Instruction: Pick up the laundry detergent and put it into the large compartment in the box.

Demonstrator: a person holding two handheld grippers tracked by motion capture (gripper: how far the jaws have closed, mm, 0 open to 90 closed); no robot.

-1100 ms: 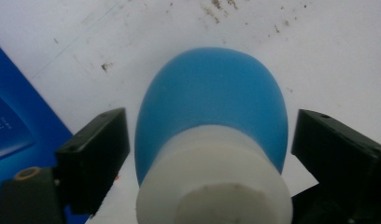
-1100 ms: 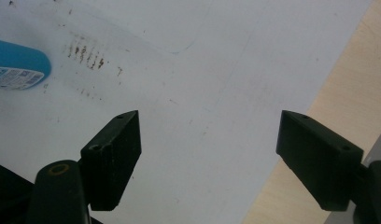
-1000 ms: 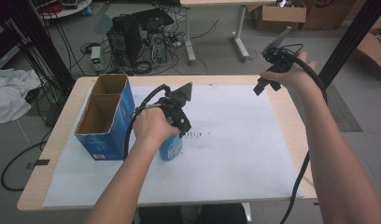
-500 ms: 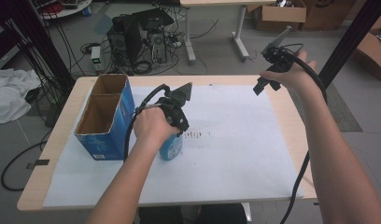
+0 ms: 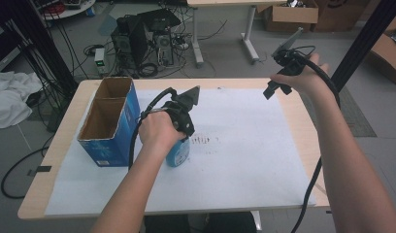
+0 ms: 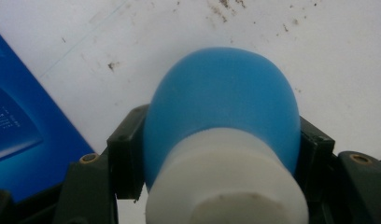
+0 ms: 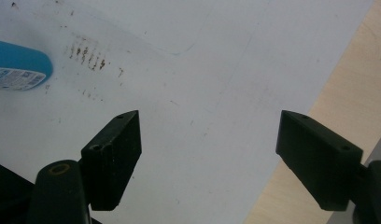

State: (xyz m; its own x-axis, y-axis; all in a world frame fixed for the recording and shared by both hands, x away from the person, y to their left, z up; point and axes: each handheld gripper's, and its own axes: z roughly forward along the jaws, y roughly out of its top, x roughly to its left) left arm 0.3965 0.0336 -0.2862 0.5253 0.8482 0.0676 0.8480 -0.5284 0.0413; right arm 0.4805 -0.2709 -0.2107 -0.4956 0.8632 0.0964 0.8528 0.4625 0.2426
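Left claw [image 6: 216,154] has just closed, pinching the blue bottle [image 6: 221,112]; right claw [image 7: 207,154] spread, empty.

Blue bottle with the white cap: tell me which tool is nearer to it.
Left. The left tool is clamped on the blue bottle itself; the right tool hangs open over the table's far right corner, well away.

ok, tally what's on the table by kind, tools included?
Blue bottle: 1
Blue cardboard box: 1
White paper sheet: 1
Tools: 2, left tool and right tool
Total: 5
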